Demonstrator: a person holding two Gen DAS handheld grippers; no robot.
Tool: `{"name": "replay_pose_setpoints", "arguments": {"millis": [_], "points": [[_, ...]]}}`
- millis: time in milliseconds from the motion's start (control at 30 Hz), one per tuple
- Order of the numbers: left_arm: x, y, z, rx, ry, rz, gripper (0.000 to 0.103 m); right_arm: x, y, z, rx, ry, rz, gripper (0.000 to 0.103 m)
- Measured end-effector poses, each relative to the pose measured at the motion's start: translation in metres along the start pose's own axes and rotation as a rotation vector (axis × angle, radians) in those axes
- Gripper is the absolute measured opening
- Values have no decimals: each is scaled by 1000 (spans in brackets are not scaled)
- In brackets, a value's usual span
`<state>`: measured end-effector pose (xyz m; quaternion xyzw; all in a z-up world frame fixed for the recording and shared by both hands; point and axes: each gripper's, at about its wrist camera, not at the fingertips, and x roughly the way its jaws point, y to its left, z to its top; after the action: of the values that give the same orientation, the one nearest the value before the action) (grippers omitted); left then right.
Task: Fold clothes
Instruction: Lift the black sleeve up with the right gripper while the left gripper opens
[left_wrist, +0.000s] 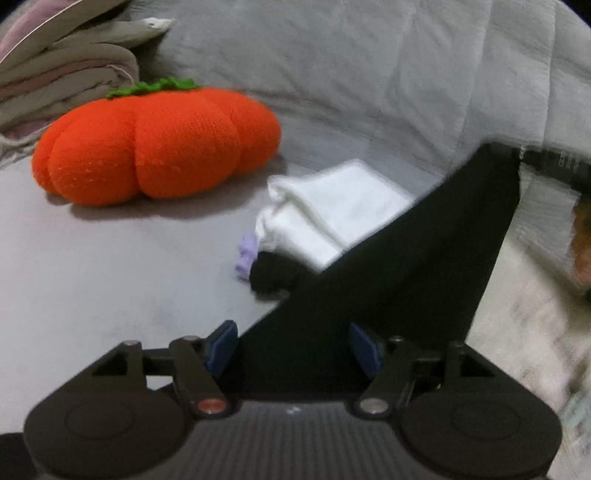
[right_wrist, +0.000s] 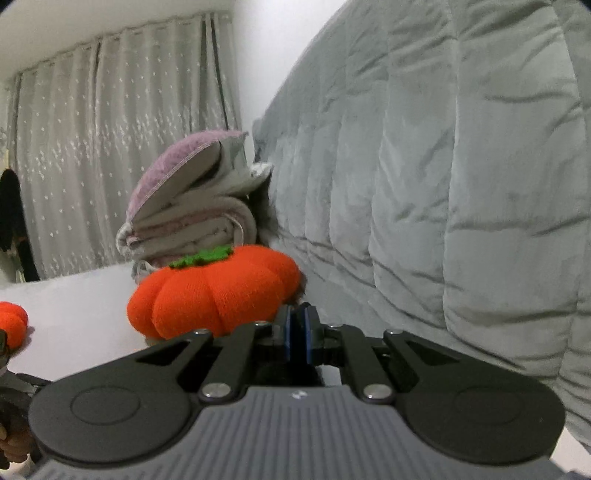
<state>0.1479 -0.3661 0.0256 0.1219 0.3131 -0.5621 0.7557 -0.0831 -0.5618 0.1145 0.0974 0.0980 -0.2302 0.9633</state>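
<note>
Black garment (left_wrist: 406, 266) stretches up toward two o'clock in the left wrist view, passing between the spread blue pads of the left gripper (left_wrist: 293, 349); no pinch visible; folded white cloth (left_wrist: 332, 210) just behind at twelve; orange plush pumpkin (left_wrist: 159, 144) at ten; right gripper (right_wrist: 297, 332) pads pressed together, whether on fabric I cannot tell.

Left tool (left_wrist: 293, 349): lower centre of frame, jaws parted, blue pads (left_wrist: 221, 347) well apart, black cloth (left_wrist: 406, 258) lying between them, not pressed. Right tool (right_wrist: 297, 334): lower centre of frame, pads together, nothing visibly between them. Hand (right_wrist: 11, 439) partly visible at lower left edge.
</note>
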Motion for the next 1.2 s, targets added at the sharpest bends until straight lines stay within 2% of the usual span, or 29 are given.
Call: {"name": "replay_pose_setpoints", "arguments": {"millis": [133, 233, 333, 467, 600, 800, 867, 967, 1067, 1200], "points": [[9, 1, -1, -17, 10, 33, 50, 0, 0, -3, -2, 12, 0, 9], [1, 8, 1, -47, -29, 39, 50, -3, 1, -3, -5, 8, 3, 9], [-10, 19, 5, -85, -81, 14, 50, -4, -1, -4, 2, 7, -5, 9], [7, 12, 6, -1, -10, 58, 49, -3, -1, -4, 11, 11, -8, 9], [14, -1, 3, 67, 8, 20, 47, -5, 0, -3, 10, 9, 0, 9], [13, 5, 3, 44, 16, -14, 51, -4, 1, -4, 11, 21, 10, 9], [4, 11, 3, 21, -28, -33, 57, -4, 0, -3, 17, 22, 15, 9], [-11, 23, 5, -34, -86, -98, 57, -5, 0, -3, 28, 21, 19, 9], [-3, 19, 4, 8, -12, -95, 52, -4, 2, -4, 24, 26, 20, 9], [24, 9, 1, 83, 87, 21, 51, -4, 5, -4, 24, 28, 24, 9]]}}
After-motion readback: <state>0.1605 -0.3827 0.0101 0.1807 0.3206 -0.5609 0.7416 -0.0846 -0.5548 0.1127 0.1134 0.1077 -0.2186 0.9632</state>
